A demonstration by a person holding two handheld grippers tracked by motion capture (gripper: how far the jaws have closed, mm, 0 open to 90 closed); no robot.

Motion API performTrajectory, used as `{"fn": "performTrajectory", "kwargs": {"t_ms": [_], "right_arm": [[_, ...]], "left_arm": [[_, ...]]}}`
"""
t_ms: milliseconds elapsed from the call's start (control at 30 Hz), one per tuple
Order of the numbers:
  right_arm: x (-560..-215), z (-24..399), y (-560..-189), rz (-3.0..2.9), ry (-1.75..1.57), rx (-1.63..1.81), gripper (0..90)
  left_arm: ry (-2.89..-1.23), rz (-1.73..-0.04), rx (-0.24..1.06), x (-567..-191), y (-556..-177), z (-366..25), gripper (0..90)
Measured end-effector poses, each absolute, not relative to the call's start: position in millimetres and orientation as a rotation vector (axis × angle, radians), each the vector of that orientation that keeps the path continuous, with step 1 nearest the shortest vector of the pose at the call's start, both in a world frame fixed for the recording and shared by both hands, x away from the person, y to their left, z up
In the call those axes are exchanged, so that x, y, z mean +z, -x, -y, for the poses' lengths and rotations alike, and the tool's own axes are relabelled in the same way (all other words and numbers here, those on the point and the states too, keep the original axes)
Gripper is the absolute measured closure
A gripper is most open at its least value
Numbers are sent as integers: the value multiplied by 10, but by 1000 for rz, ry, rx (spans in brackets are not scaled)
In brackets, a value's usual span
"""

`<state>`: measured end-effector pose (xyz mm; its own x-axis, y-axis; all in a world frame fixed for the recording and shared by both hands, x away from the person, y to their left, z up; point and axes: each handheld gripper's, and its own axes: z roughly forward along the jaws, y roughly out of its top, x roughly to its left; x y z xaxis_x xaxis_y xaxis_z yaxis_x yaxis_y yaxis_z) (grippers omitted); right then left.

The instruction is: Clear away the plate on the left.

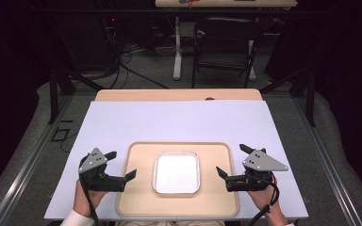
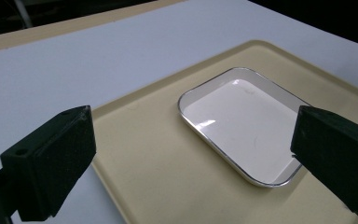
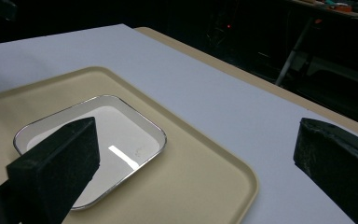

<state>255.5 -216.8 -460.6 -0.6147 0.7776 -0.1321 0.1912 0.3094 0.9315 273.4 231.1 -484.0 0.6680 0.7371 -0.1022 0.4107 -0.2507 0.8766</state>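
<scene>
- From above, in the high view, a white dish (image 1: 176,172) with a thin metallic rim sits in the middle of a beige tray (image 1: 139,200), and the tray lies on a white board (image 1: 179,122) near the person's edge. The dish holds nothing I can make out; its floor is plain white.
- At the tray's left edge the left gripper (image 1: 123,165) has its jaws spread wide with nothing between them; at the right edge the right gripper (image 1: 234,161) is spread the same way. Both point inward at the dish, apart from it.
- Along the left gripper view, the dish (image 2: 242,126) lies between the two spread black jaws, farther off on the tray (image 2: 154,163), untouched.
- Along the right gripper view, the dish (image 3: 121,135) sits partly behind one jaw, a bright glare streak on its floor, the tray (image 3: 200,182) around it.
</scene>
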Motion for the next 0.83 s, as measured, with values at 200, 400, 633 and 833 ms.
{"fn": "performTrajectory", "kwargs": {"t_ms": [200,400,633,833], "right_arm": [[-4612,2330,-2442,-1959,-885,1299,0],[-4665,2513,-2342,-1934,-927,1301,0],[-4766,2655,-2233,-1937,-982,1274,0],[-4845,2703,-2172,-1956,-1020,1266,0]], "left_arm": [[-1857,-941,419,-4864,-2676,-2493,0],[-1830,-984,413,-4920,-2595,-2650,0],[-1788,-1026,401,-4977,-2510,-2797,0],[-1749,-1002,387,-5001,-2474,-2845,0]]}}
